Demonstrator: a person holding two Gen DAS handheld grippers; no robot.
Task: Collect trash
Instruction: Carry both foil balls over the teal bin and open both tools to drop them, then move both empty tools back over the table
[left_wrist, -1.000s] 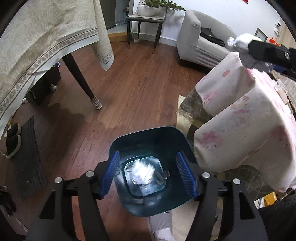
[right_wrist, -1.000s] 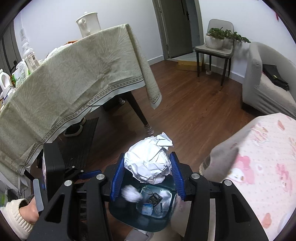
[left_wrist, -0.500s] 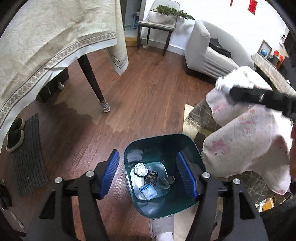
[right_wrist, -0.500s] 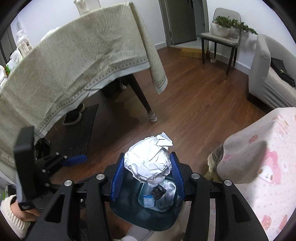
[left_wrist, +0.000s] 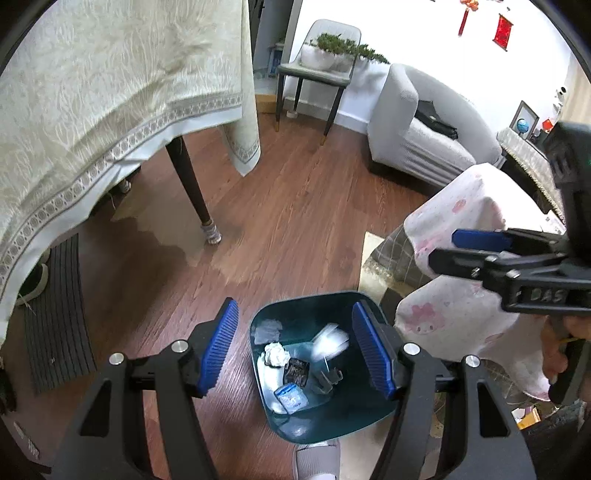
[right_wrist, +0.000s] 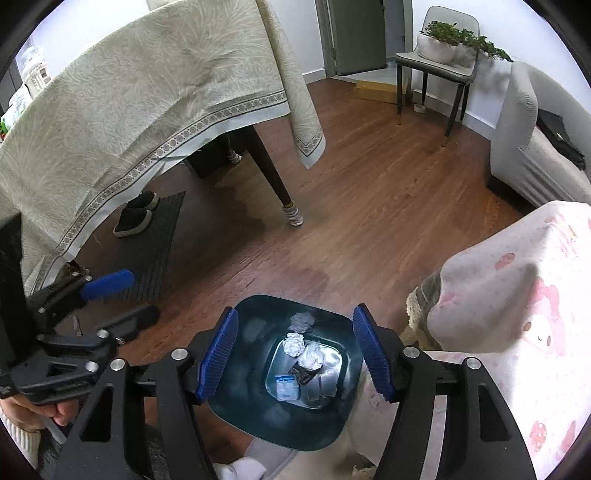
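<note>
**A:** What's different from a second ago?

**B:** The foil ball has left the right gripper (right_wrist: 293, 354). It was clamped between the blue pads a moment back; now the jaws are opening with nothing between them, and the foil ball (right_wrist: 310, 357) lies on the bottom of the green bin (right_wrist: 334, 424), beside a smaller paper wad (right_wrist: 294, 343) and a blue packet (right_wrist: 287, 387).

**A:** Settled, or falling?

**B:** From the left wrist it shows as a white blur (left_wrist: 330, 342) near the bin's right wall, so I'd judge it is just landing. From the right wrist it looks at rest.

**A:** And the left gripper (left_wrist: 293, 350)?

**B:** Released, jaws apart and empty, held above the bin's left rim over the wooden floor (left_wrist: 295, 206). It has lifted a little since before.

**A:** Meaning for the task?

**B:** This piece looks done. Both tools are free, so I'd expect a search for more trash; none lies on the visible floor.
</note>
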